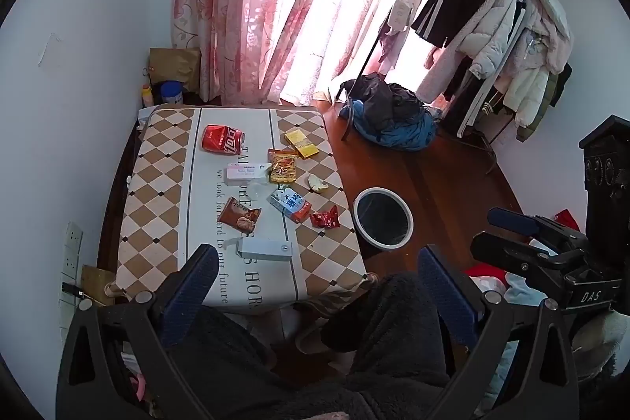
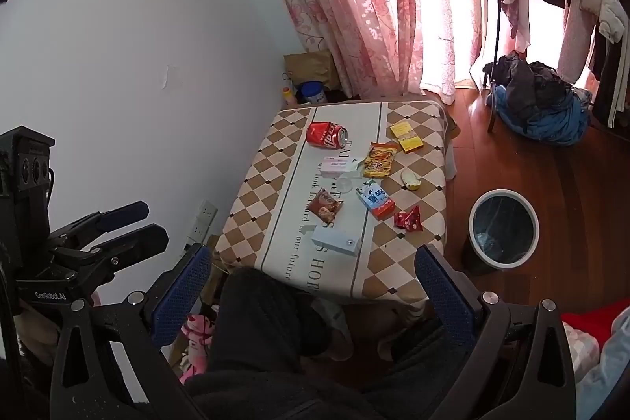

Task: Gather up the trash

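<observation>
Litter lies on the checkered tablecloth (image 1: 157, 184): a red can (image 1: 222, 140) on its side, a yellow box (image 1: 301, 143), a yellow snack bag (image 1: 282, 166), a pink box (image 1: 244, 174), a brown wrapper (image 1: 239, 215), a blue-white carton (image 1: 290, 205), a red wrapper (image 1: 326, 218), a peel (image 1: 318, 182) and a pale blue box (image 1: 265, 248). The white-rimmed bin (image 1: 384, 244) stands on the floor right of the table. My left gripper (image 1: 319, 282) hovers open and empty short of the table's near edge. My right gripper (image 2: 315, 282) is open and empty too, beside it.
A person's knees in dark trousers sit under both grippers. A clothes rack (image 1: 492, 26) and a heap of clothes (image 1: 390, 117) stand on the wooden floor beyond the bin. Curtains hang behind the table, with a white wall and sockets (image 2: 201, 223) on the left.
</observation>
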`<state>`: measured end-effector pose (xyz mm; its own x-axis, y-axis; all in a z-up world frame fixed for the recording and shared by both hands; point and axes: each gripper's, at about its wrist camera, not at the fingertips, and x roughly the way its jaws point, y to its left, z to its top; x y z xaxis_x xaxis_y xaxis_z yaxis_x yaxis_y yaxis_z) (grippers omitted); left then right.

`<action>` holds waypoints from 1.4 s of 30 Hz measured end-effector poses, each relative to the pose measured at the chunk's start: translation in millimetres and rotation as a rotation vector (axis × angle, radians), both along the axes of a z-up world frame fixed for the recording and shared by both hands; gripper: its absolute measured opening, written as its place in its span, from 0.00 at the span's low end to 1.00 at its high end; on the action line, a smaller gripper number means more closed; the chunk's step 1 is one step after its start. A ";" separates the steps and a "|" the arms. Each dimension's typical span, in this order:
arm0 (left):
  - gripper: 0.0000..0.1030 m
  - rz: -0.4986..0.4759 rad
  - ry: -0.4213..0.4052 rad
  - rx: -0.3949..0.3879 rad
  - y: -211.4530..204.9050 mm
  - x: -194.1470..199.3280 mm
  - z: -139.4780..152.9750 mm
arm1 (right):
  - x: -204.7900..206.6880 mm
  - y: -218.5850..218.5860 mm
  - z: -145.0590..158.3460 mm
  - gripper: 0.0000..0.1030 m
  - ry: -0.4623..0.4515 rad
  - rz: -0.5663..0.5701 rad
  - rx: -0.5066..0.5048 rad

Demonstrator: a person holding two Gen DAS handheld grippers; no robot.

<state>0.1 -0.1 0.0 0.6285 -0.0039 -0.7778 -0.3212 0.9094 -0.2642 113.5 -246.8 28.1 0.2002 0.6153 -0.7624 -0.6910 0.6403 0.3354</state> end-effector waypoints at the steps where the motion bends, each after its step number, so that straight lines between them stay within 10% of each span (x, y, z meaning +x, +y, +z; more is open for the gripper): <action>1: 1.00 0.000 0.000 0.000 -0.2 0.2 -0.1 | 0.3 -0.7 -0.1 1.00 0.001 0.001 0.000; 42: 1.00 0.018 -0.021 -0.029 -5.5 -8.4 8.5 | -7.4 22.2 -6.7 1.00 0.003 0.061 0.021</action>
<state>-8.3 -5.7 8.4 0.6445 -0.0152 -0.7645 -0.3316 0.8953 -0.2973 106.1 -224.6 21.4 0.1593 0.6423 -0.7497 -0.7278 0.5895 0.3504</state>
